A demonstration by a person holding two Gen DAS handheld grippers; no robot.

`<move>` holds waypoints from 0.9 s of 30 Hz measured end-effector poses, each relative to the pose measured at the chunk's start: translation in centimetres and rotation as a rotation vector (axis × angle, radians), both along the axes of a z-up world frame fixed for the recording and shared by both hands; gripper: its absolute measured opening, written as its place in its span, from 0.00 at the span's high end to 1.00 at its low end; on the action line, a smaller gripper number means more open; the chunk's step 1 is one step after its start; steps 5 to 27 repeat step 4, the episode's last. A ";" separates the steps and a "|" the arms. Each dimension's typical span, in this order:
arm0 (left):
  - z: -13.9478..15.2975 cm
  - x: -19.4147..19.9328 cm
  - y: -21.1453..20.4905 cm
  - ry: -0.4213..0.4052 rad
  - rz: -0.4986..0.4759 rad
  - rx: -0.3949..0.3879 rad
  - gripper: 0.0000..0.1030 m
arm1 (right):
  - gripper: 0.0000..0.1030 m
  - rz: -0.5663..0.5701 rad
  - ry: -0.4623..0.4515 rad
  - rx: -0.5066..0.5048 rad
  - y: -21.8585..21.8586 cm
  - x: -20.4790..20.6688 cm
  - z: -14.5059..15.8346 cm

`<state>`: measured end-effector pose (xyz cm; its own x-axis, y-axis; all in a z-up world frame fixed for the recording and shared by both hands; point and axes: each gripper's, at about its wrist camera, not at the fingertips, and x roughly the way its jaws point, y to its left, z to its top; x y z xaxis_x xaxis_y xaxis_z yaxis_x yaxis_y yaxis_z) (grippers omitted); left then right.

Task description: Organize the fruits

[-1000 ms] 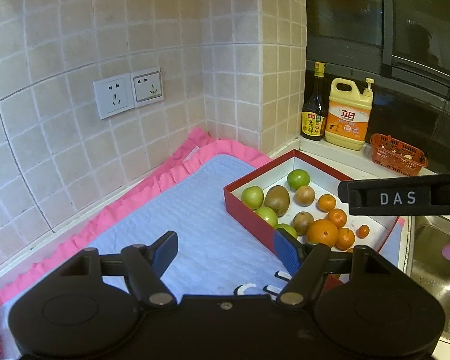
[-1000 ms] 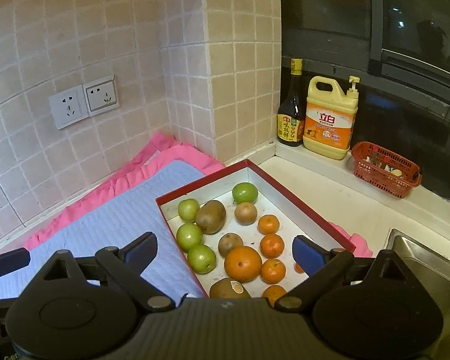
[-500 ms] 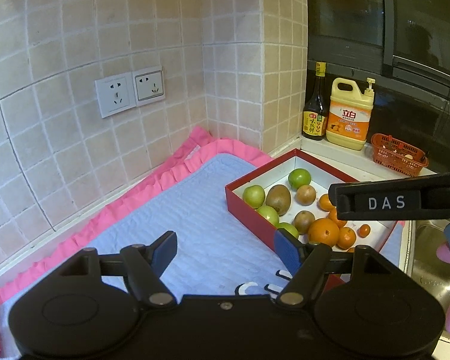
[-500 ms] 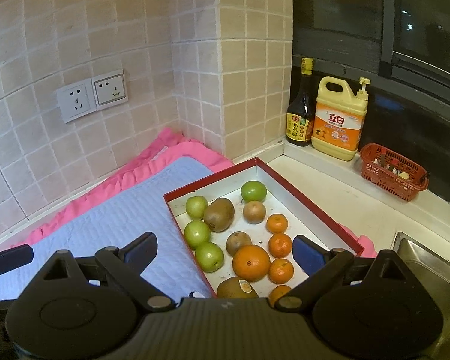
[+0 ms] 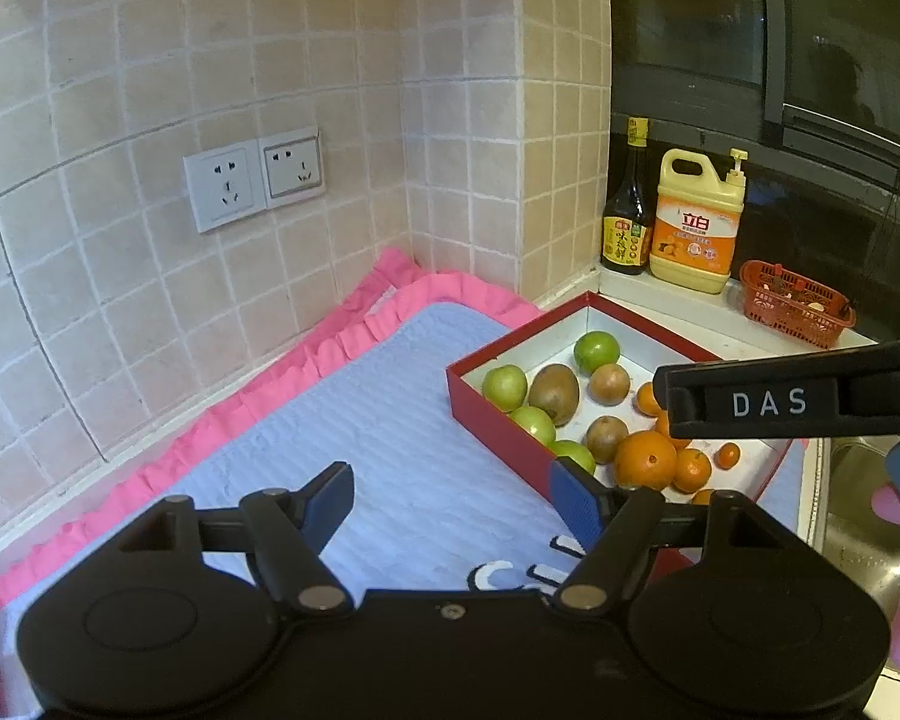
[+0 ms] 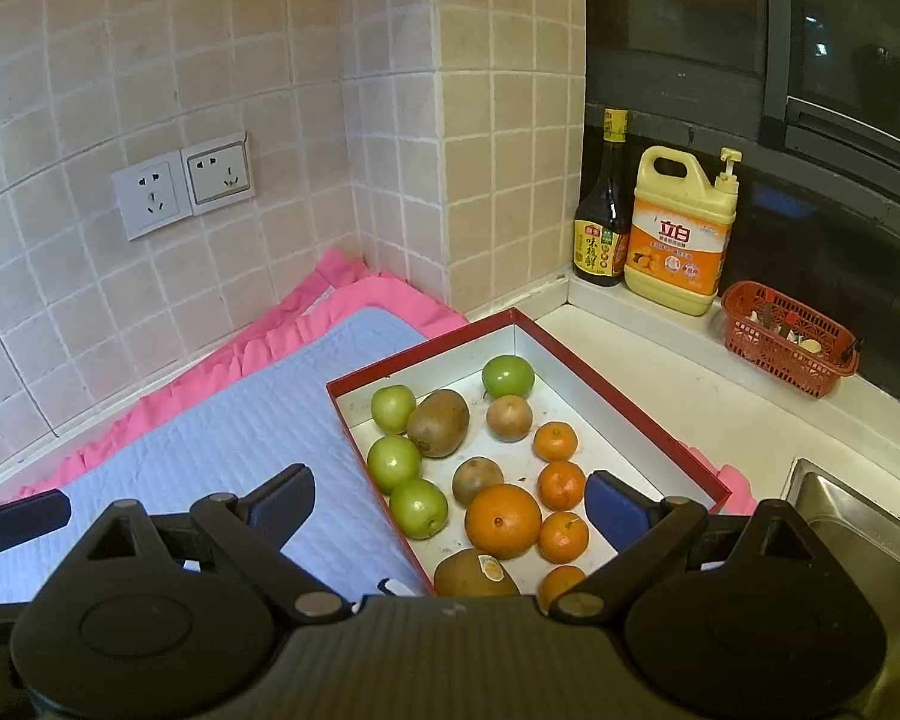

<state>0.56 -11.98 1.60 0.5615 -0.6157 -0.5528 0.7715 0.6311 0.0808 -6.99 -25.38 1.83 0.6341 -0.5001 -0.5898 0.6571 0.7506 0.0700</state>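
The view has drifted right; both grippers (image 5: 450, 495) (image 6: 447, 501) gape empty over four green fruits (image 6: 393, 409), six oranges (image 6: 503, 521).

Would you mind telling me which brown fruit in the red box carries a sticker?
The brown fruit nearest the camera, beside the big orange; the others show none.

We see warm, yellowish indoor light falling from above on the tiled wall (image 5: 222, 60), which is evenly bright. The window (image 6: 750, 18) is dark, with a few small points of light in the glass. Both views bulge like a fisheye: tile lines curve toward the edges and the corners go black. The fruits (image 6: 501, 519) look sharp, with soft shadows beneath. Nothing appears motion-blurred; the picture is slightly grainy in the dark areas.
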 end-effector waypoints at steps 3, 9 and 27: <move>-0.1 -0.1 0.0 -0.054 0.031 0.008 0.17 | 0.05 0.002 0.003 0.000 -0.1 0.1 -0.1; -0.1 -0.1 0.0 -0.058 0.034 0.009 0.17 | 0.05 0.002 0.005 0.001 -0.1 0.1 -0.2; -0.1 -0.1 0.0 -0.058 0.034 0.009 0.17 | 0.05 0.002 0.005 0.001 -0.1 0.1 -0.2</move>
